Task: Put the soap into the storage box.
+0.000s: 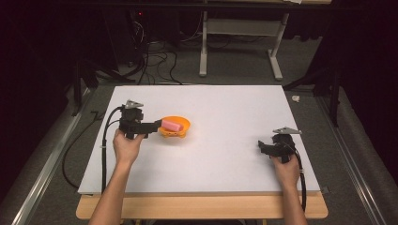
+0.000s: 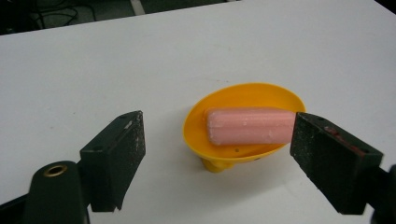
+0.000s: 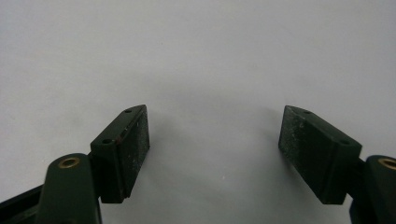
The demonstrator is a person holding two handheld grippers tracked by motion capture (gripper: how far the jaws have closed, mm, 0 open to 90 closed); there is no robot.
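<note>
White table (image 1: 234,154): pink bar (image 2: 250,126) in orange dish (image 2: 243,95) just past left gripper's (image 2: 217,158) spread jaws; right gripper (image 3: 215,140) spread too.

A white board (image 1: 234,108) covers the wooden table (image 1: 202,206); cables (image 1: 155,61) trail on the grey floor beyond.

The right jaw of the left gripper (image 2: 217,144) hides one end of the pink bar (image 2: 250,126); the dish (image 2: 196,133) hides its own foot.
</note>
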